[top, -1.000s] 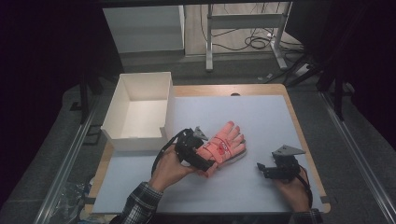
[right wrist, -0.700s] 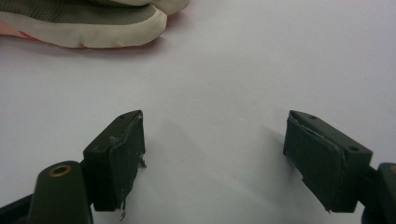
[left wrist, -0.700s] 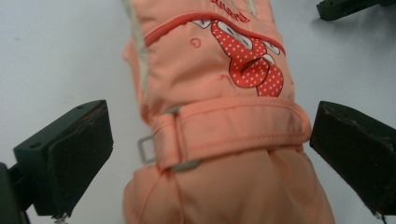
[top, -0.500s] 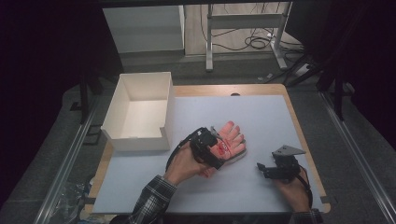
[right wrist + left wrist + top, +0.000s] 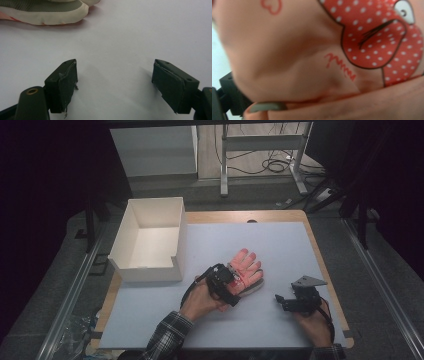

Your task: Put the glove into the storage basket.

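My left gripper [image 5: 231,282] was pressed onto the pink glove [image 5: 246,268] at table center; jaw gap not discernible. My right gripper [image 5: 283,303] sat wide apart, empty, at glove's 4 o'clock. White box [image 5: 150,241] at 10 o'clock.

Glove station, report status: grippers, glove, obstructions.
Left gripper on glove, grip unclear. Right gripper open, empty, on mat. Box left of glove, path clear.

We see an open white rectangular cardboard box [image 5: 150,240] at the table's far-left corner, w/ a notch cut in its near wall. It sits on a pale grey mat [image 5: 280,245] covering the wooden tabletop [image 5: 240,216].
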The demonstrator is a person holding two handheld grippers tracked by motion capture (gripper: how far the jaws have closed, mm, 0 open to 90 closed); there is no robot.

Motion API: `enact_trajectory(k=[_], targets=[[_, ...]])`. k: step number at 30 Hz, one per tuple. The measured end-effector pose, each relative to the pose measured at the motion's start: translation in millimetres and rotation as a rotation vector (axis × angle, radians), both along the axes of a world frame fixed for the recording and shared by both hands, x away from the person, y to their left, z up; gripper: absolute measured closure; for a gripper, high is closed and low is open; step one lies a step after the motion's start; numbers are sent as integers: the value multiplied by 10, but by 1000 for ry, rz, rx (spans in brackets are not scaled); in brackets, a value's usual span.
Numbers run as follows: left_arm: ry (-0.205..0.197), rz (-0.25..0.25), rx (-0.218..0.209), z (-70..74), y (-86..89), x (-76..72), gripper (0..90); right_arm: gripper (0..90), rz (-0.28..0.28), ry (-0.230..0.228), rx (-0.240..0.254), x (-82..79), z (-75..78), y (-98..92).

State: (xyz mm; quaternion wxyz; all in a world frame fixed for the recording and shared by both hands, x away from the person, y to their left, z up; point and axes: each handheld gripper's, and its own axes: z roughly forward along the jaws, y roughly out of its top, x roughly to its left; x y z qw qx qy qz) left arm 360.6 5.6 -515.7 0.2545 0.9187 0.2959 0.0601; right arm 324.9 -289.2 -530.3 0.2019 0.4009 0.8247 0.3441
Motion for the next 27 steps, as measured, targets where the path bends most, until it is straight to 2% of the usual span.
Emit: enact_trajectory(k=[6,11,12,19,23,27], targets=[[-11,7,6,-53,4,-25,96,212,0,0,0,0,0,0],[-22,9,11,-27,-11,-74,186,212,0,0,0,0,-1,0],[-17,16,8,-15,-10,-90,269,212,0,0,0,-1,-1,0],[-7,13,-18,27,18,-119,458,212,0,0,0,-1,-1,0],[-2,22,-57,42,59,-133,506,212,0,0,0,-1,-1,0],[-8,15,-68,68,82,-131,526,212,0,0,0,-1,0,0]])
